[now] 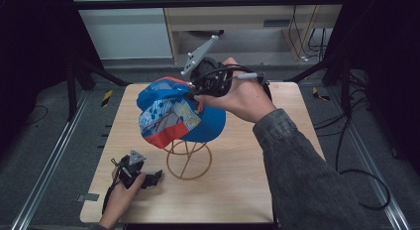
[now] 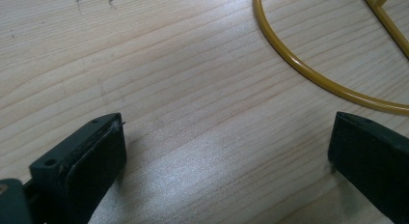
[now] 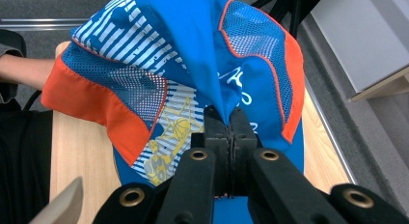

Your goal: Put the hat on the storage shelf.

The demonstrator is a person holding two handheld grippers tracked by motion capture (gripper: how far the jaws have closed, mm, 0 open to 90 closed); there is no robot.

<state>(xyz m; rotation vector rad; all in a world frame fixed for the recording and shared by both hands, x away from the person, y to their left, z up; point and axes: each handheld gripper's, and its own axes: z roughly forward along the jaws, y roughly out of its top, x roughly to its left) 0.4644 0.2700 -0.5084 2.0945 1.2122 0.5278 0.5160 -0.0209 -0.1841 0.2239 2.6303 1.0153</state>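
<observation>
Left gripper [image 1: 157,176], jaws wide, rests beside the wire stand [image 1: 188,160] while right gripper [image 3: 229,119] pinches the cap [image 1: 171,113] fabric, apparently to seat it there.

We look down on a light wooden worktop [image 1: 237,190] with a pale grain, standing on a grey floor [image 1: 44,121]. Metal rails [image 1: 47,165] run along the floor on both sides of it, and strips of yellow-and-black tape [image 1: 107,97] mark the floor near its far corners. Black cables [image 1: 356,180] loop over the floor at the right. Behind the worktop we see a pale cabinet panel [image 1: 124,31] and a light wooden shelf unit [image 1: 237,17] with more cables hanging at its right. A dark frame bar [image 1: 198,3] crosses the top, and the sides of the room lie in shadow.
</observation>
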